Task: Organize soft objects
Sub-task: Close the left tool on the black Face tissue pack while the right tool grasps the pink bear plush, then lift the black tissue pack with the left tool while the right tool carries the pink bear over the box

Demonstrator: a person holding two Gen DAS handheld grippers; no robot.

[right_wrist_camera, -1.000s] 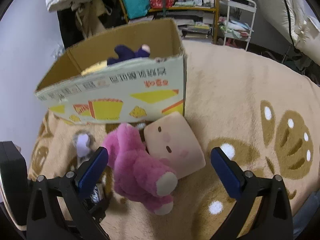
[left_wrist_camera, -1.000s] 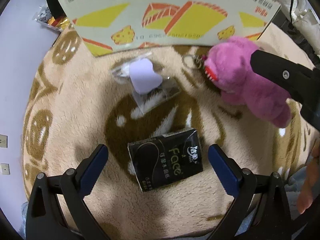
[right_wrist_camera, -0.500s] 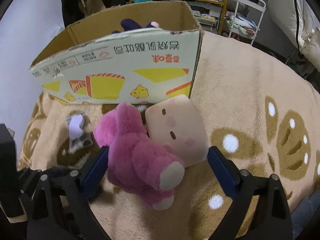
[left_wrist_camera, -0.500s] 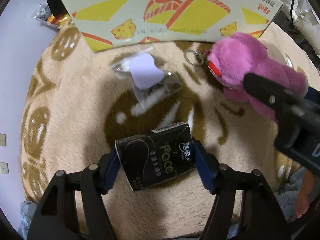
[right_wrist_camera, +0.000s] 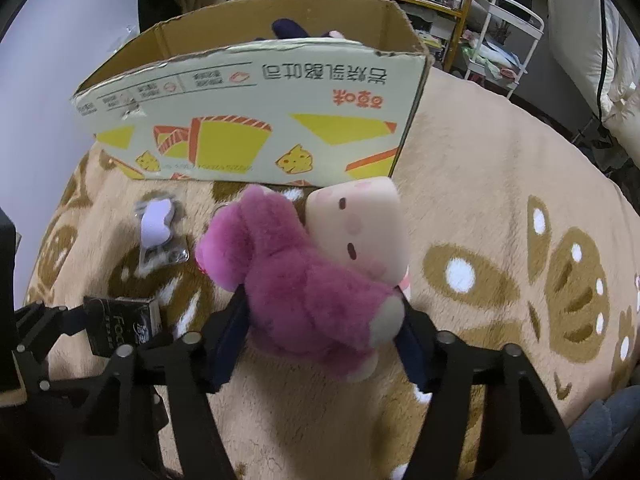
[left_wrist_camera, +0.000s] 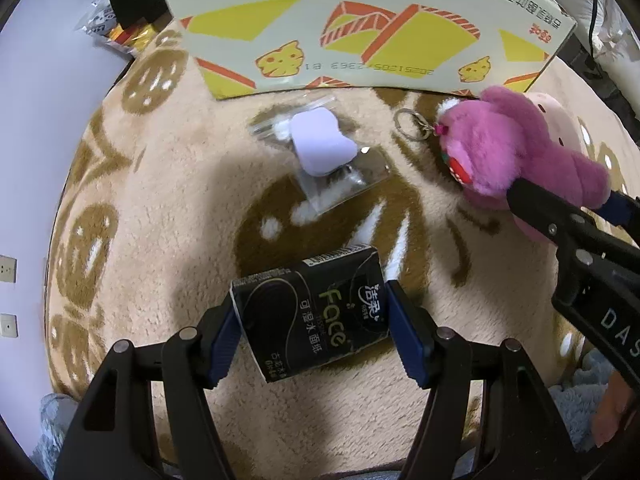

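The pink plush bear [right_wrist_camera: 304, 284], centre frame in the right view, is light and compressible; grip across its body. The right gripper [right_wrist_camera: 320, 336], jaws just closing, clamps it. The left gripper [left_wrist_camera: 310, 330] clamps the black tissue pack [left_wrist_camera: 310, 314], lower centre, soft but slippery.

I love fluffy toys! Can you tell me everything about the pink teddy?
The pink teddy is fuzzy plush with a cream snout and a metal key ring by its head. It lies on the beige blanket, leaning against a square peach plush. The right claw has just closed and now squeezes its body.
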